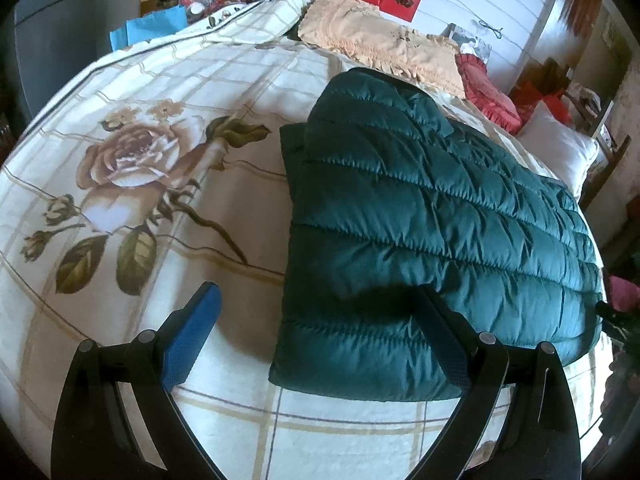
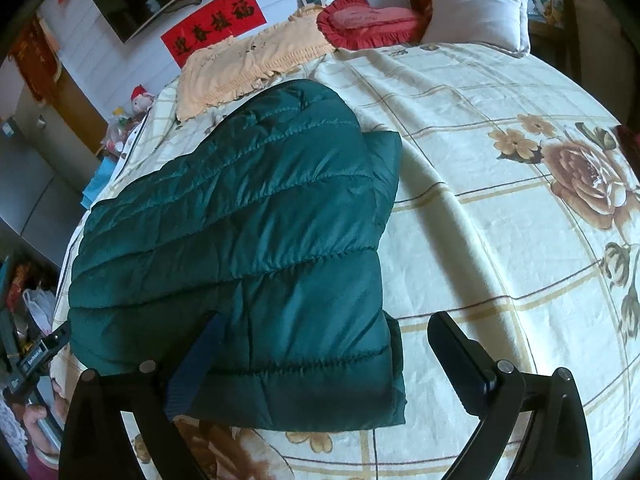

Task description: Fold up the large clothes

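Observation:
A dark green quilted puffer jacket (image 1: pixel 432 216) lies folded flat on the bed, on a cream checked bedspread (image 1: pixel 168 80) printed with roses. My left gripper (image 1: pixel 316 292) hovers open over the jacket's near left corner. Its blue-padded finger (image 1: pixel 192 340) is over bare bedspread and the other finger is above the jacket. In the right wrist view the jacket (image 2: pixel 248 232) fills the left half. My right gripper (image 2: pixel 326 320) stands wide open over the near right corner, and neither pad presses on the fabric.
A peach frilled cloth (image 1: pixel 376 40), a red heart cushion (image 1: pixel 488 88) and a white pillow (image 1: pixel 556 148) lie at the head of the bed. Bare bedspread (image 2: pixel 500 220) spreads to the jacket's right. A hand (image 2: pixel 40 420) holds the other gripper's body at the left edge.

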Available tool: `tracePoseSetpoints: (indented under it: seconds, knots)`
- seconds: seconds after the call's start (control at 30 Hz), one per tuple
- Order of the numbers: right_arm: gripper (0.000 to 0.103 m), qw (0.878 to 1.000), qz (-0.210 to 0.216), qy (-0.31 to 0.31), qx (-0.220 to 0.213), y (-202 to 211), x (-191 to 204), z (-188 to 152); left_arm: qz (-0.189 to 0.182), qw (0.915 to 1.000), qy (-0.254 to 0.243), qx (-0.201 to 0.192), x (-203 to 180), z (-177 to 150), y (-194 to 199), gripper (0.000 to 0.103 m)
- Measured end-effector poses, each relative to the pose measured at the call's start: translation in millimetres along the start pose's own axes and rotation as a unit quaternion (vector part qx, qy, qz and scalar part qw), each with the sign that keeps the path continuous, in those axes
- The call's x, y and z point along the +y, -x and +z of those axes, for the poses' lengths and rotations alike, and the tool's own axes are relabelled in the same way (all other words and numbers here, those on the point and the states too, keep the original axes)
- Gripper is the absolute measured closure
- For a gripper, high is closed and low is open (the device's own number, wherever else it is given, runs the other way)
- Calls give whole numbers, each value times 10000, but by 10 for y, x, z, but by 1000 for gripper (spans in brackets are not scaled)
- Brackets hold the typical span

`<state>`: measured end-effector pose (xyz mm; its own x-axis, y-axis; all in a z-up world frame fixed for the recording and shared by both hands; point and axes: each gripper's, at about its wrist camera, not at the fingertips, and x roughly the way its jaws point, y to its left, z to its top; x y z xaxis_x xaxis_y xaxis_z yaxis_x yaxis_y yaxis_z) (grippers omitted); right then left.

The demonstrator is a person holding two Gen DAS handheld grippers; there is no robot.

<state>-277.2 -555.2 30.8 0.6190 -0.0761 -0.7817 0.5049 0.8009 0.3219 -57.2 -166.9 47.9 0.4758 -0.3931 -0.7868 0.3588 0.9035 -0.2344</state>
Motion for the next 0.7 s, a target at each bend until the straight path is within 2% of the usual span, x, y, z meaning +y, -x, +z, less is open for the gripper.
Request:
tracePoseSetpoints:
  seconds: [0.23, 0.3, 0.4, 0.5, 0.7]
  knots:
    - [0, 9988, 422, -203, 154, -217, -106, 58, -458, 9980, 369, 211, 83, -15, -178, 6]
    - [0, 9980, 573, -182, 168, -265, -112, 69, -527, 9974, 413, 250, 68, -12, -220, 2]
    - [0, 9961, 851, -102, 231, -353, -77, 84, -688, 9957, 536, 320, 60, -7, -290, 1]
    - [0, 9955, 912, -40, 237, -422, -57, 101, -883, 9925, 740, 415, 59, -7, -354, 1]
    - [0, 9940, 1017, -242, 308, -478, -104, 106, -930, 9918, 806, 334, -34, -25, -350, 0]
